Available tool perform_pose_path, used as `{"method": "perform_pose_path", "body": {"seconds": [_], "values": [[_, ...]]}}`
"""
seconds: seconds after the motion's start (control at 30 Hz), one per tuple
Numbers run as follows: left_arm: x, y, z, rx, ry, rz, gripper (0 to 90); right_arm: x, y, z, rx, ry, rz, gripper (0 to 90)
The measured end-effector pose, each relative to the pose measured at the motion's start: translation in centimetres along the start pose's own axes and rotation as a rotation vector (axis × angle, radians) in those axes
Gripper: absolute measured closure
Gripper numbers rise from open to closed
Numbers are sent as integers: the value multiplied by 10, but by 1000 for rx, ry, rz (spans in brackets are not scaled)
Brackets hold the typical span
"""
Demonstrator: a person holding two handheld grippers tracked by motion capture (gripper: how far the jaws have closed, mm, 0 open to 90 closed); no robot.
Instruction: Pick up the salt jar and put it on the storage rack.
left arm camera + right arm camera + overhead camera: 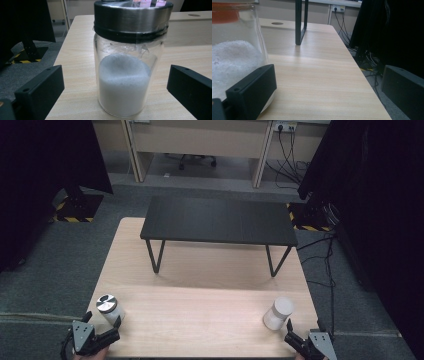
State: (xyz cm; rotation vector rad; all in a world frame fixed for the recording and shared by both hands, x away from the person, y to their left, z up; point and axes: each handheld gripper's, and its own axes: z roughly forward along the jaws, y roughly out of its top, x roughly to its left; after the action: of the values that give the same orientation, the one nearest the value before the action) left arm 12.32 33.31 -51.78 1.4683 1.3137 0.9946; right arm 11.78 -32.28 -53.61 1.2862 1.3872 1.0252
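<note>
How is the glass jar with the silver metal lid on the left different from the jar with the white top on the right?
The silver-lidded glass jar has a shiny metal lid, while the white-topped jar has a matte white one. The silver-lidded jar stands near the table's left front corner, between the open jaws of the left gripper; the white-topped jar stands near the right front corner, beside the right gripper, not between its jaws. Both stand upright and hold white powder.

The left gripper (107, 332) sits at about 7 o'clock on the high view, low at the near edge, jaws pointing toward 2 o'clock and spread wide with nothing pressed between them. The right gripper (292, 334) sits at about 5 o'clock, jaws pointing toward 10 o'clock, likewise spread wide and gripping nothing. Each carries a grey three-cornered plate on top.
</note>
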Motion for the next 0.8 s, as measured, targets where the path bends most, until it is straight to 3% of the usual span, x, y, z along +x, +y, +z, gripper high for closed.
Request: {"method": "perform_pose_path", "body": {"seconds": [0.47, 0.6, 0.8], "values": [[-4, 10, 5, 26, -26, -5, 0, 0, 0, 0, 1, 2, -5, 3], [-2, 18, 8, 40, -36, -42, 0, 0, 1, 0, 5, 3, -11, 3], [-4, 28, 13, 49, -22, -43, 0, 0, 1, 0, 3, 3, -13, 3]]}}
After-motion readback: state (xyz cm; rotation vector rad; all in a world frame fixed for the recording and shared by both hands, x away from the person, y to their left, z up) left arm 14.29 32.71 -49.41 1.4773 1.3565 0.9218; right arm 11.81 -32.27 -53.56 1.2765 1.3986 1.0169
